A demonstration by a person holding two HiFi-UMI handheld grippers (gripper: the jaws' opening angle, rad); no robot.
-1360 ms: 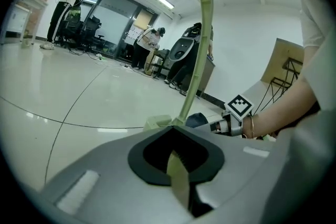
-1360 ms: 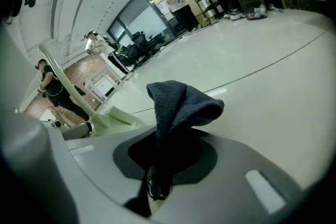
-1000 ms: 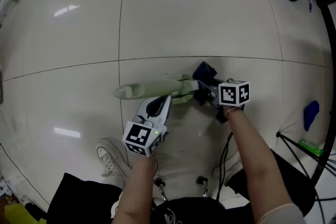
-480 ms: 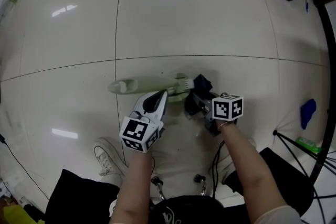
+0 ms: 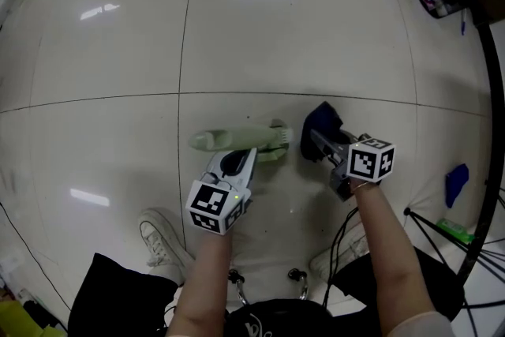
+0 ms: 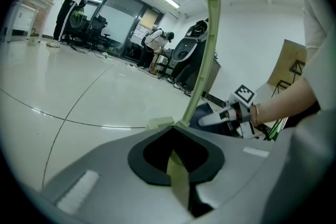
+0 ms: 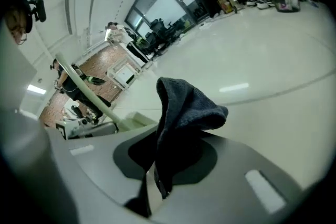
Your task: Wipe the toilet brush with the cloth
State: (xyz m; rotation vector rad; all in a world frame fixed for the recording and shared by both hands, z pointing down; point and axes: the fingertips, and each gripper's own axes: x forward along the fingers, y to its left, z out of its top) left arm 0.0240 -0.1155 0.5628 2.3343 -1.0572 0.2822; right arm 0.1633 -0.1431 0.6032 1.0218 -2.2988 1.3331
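Plainly, the pale green toilet brush (image 5: 237,140) lies crosswise in the head view over the white floor tiles (image 5: 316,35). The left gripper (image 5: 246,154) has its jaws pressed together on the brush's handle, which in the left gripper view rises from between them as a thin green stalk (image 6: 209,44). Just to the right of the brush's bristle end, with a small gap between, is the dark blue cloth (image 5: 323,122). The right gripper (image 5: 314,140) pinches it, and a fold stands up above its jaws (image 7: 184,107). Below the brush, beside the left forearm, is a white shoe (image 5: 158,237)
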